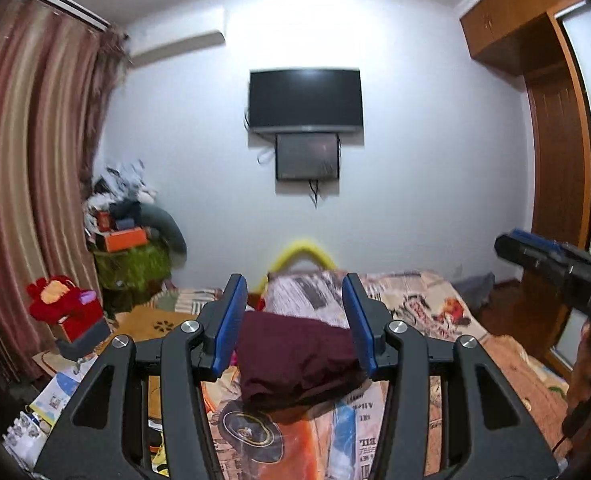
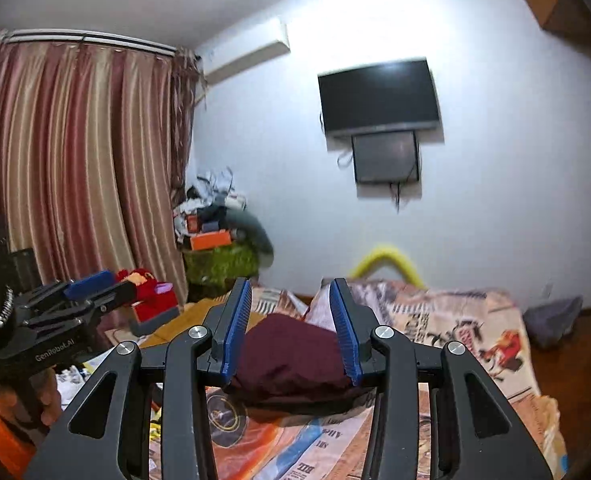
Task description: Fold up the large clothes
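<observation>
Maroon garment (image 1: 299, 360) seen folded on bed (image 1: 427, 308); both hand-held grippers (image 1: 295, 320) (image 2: 291, 324) held apart, empty.

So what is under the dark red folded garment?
The dark red garment lies on a bed cover printed like newspaper. What the garment covers beneath itself cannot be seen.

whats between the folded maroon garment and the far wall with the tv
In the left wrist view, behind the maroon garment lies a grey patterned pillow, then a yellow curved rail before the wall under the TV.
</observation>
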A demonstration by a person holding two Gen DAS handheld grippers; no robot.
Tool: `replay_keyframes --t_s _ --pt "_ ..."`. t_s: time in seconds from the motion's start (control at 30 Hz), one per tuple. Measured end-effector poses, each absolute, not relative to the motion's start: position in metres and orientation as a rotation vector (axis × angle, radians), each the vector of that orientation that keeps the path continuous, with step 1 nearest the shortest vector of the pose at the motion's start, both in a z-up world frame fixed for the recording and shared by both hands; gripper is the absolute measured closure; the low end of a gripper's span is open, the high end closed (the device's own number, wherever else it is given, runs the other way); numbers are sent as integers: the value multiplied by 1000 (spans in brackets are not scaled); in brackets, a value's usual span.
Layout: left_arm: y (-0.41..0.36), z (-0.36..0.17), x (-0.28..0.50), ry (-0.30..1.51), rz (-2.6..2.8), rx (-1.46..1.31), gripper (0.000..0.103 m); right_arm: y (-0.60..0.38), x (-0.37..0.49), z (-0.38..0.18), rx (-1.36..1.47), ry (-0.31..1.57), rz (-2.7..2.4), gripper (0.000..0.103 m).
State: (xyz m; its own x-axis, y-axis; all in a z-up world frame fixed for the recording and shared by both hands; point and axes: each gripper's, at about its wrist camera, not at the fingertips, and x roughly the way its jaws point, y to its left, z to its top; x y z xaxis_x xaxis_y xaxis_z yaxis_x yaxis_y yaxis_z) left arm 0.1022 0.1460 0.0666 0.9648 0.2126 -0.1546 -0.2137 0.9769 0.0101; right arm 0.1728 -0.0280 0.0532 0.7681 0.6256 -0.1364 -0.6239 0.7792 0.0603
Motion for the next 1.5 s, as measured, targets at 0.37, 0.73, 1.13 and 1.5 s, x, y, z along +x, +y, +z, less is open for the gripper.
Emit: replay_keyframes --t_s 0.37,0.73,1.13,1.5 --pt "128 51 69 100 267 -23 5 -29 146 44 23 104 589 5" --pt "123 45 62 109 270 -47 2 -33 150 38 39 159 582 1" --pt "121 39 63 121 261 -55 1 -38 144 31 24 178 580 1" --pt "123 34 67 140 268 -64 1 -37 139 34 6 178 574 1"
